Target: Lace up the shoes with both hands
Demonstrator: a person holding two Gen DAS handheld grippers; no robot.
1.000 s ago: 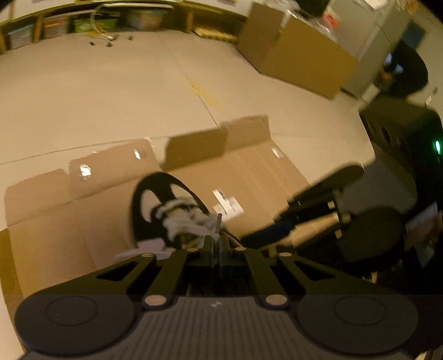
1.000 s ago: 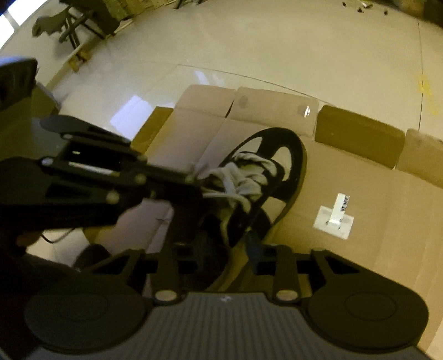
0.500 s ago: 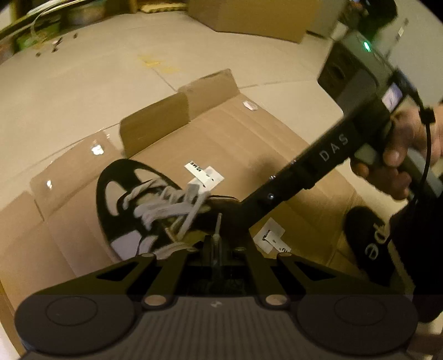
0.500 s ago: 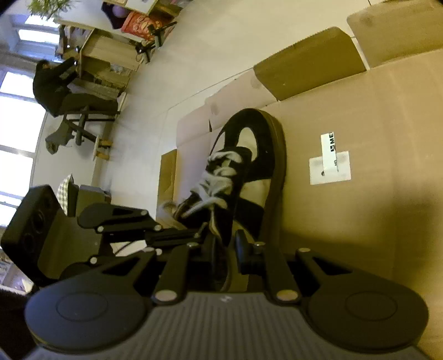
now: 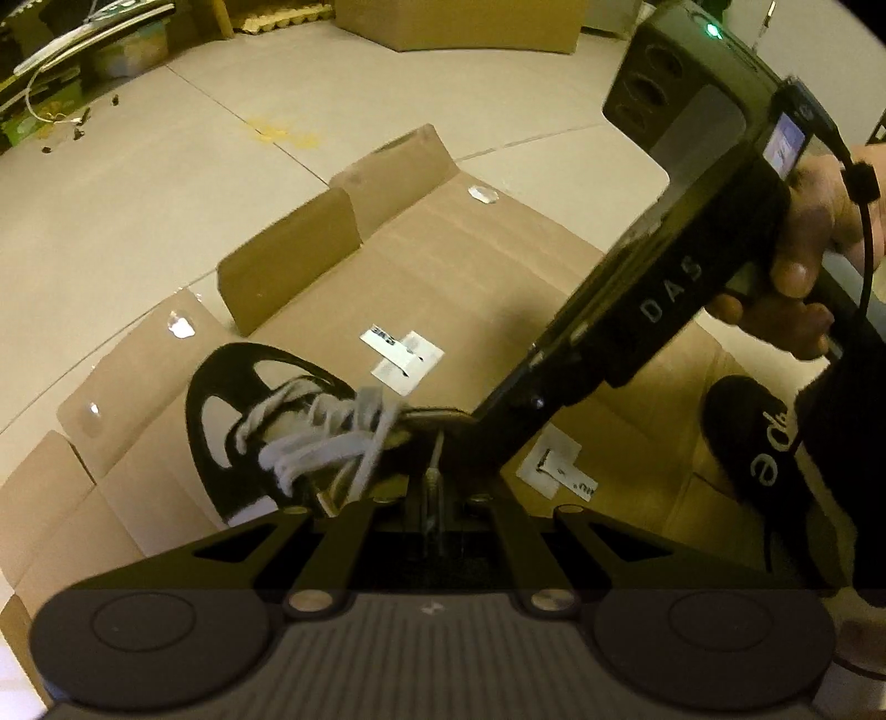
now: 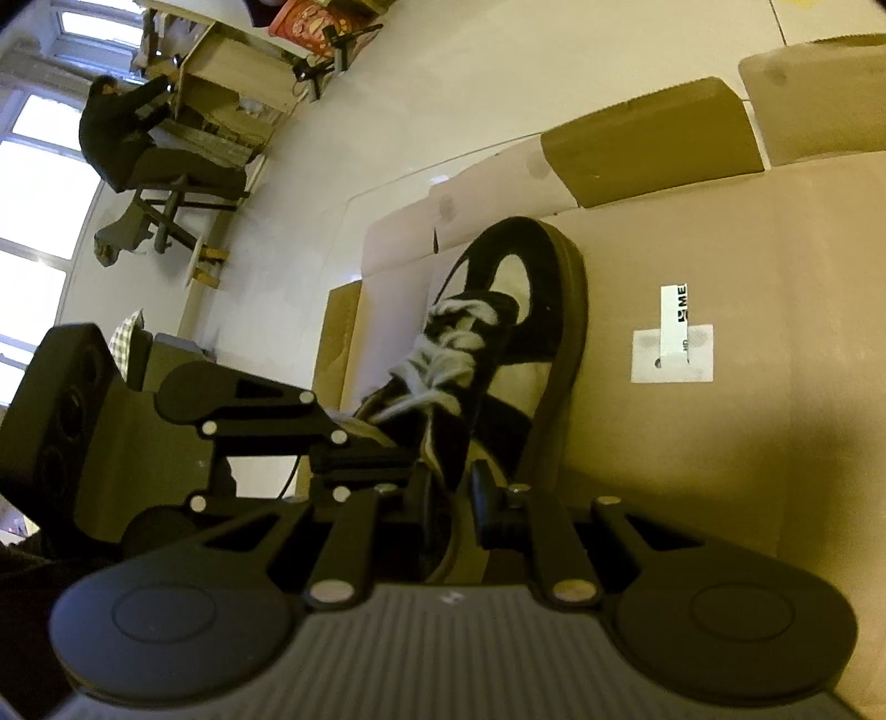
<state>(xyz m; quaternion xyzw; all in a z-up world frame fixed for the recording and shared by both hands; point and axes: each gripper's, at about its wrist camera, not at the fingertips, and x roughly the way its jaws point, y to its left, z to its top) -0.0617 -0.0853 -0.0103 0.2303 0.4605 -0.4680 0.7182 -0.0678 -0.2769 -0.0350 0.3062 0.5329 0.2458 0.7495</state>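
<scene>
Cardboard everywhere: a flattened box [image 5: 498,288] is spread on the pale floor, flaps out, holding just one black-and-white shoe [image 6: 531,332] with chunky white laces [image 5: 321,437], plus a couple of white stickers [image 5: 407,354]. The shoe lies near the box's left edge, long axis running away from the person, toe pointing off toward the raised flaps, heel opening nearest the grippers.

Left gripper [image 5: 434,487] has its jaws pinched together, with what looks like a thin lace end sticking up between them, though it's too murky to say it's really held. Right gripper [image 6: 451,493] sits at the shoe's collar with a narrow gap between its jaws, the collar edge in that gap; can't tell if it's actually clamped.

The left view shows the hand [image 5: 803,260] holding the right tool and another closed box [image 5: 459,22] farther off. The right view instead shows windows and someone seated at a desk [image 6: 127,138].
</scene>
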